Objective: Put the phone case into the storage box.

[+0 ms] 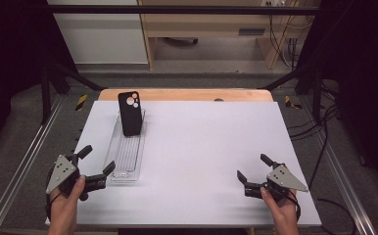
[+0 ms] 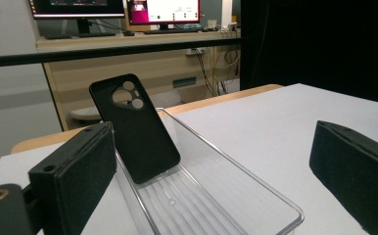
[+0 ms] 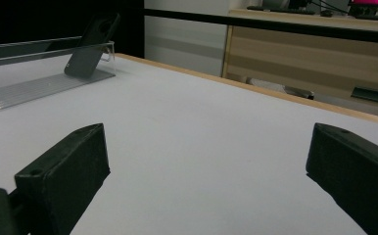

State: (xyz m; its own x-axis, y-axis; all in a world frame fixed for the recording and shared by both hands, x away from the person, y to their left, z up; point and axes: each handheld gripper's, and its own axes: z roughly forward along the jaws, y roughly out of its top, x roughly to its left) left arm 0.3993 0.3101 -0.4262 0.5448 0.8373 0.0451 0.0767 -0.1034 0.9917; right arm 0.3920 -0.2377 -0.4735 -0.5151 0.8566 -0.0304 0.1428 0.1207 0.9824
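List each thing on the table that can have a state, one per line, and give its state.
Phone case: propped tilted, foot in the tray, leaning on its far end wall.
Clear plastic tray: lying flat, holding nothing but the case.
Left gripper: open, holding nothing, beside the tray's near end.
Right gripper: open, holding nothing, over bare table.

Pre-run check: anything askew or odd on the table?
One thing: the black phone case isn't lying flat. It stands tilted at the far end of the clear tray, leaning back against the end wall. Nothing spilled or visibly damaged.
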